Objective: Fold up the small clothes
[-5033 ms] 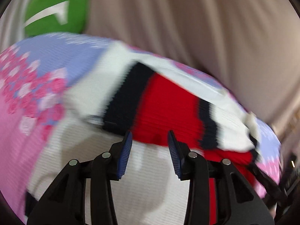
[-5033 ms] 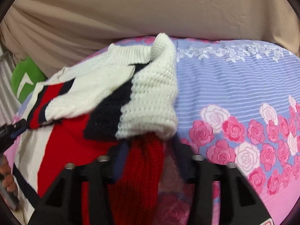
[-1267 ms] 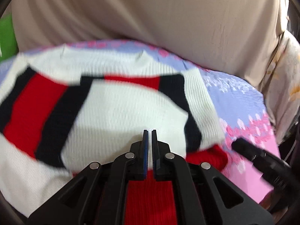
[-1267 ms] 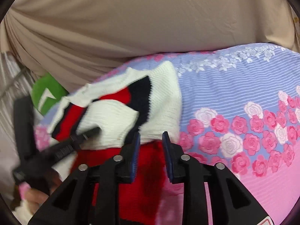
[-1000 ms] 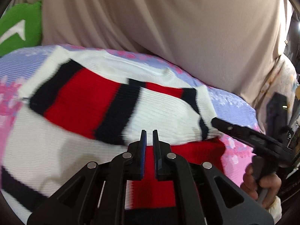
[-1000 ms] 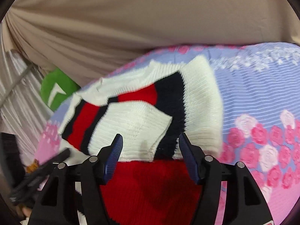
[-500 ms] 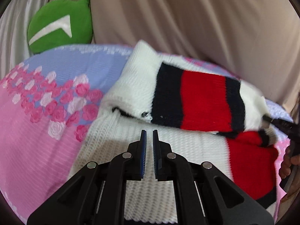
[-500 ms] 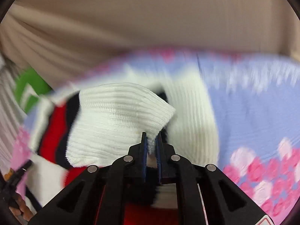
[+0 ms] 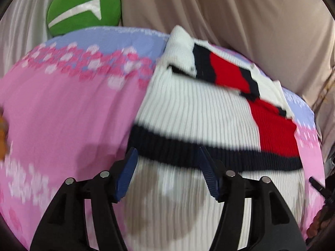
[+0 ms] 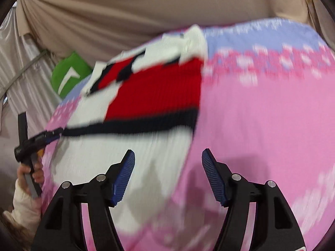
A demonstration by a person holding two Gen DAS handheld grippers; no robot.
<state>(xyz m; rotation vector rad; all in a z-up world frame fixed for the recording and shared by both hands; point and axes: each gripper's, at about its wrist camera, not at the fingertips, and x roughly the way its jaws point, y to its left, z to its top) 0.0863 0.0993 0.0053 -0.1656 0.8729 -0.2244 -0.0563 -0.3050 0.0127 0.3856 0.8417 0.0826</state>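
Observation:
A small knit sweater [image 9: 199, 113], white with red blocks and navy stripes, lies flat on the bed with both sleeves folded across its upper part. It also shows in the right wrist view [image 10: 146, 108]. My left gripper [image 9: 167, 163] is open and empty over the sweater's lower left hem, near the navy stripe. My right gripper [image 10: 168, 165] is open and empty over the sweater's lower right edge. The left gripper also shows in the right wrist view [image 10: 39, 140] at the sweater's left edge.
The bed sheet [image 9: 62, 108] is pink and lilac with a rose band. A green cushion [image 9: 83, 14] sits at the back left, also seen in the right wrist view [image 10: 69, 75]. Beige curtains [image 10: 146, 10] hang behind the bed.
Both grippers opened. The right one let go of the white sleeve, which now lies on the sweater. Both pulled back to the sweater's lower hem.

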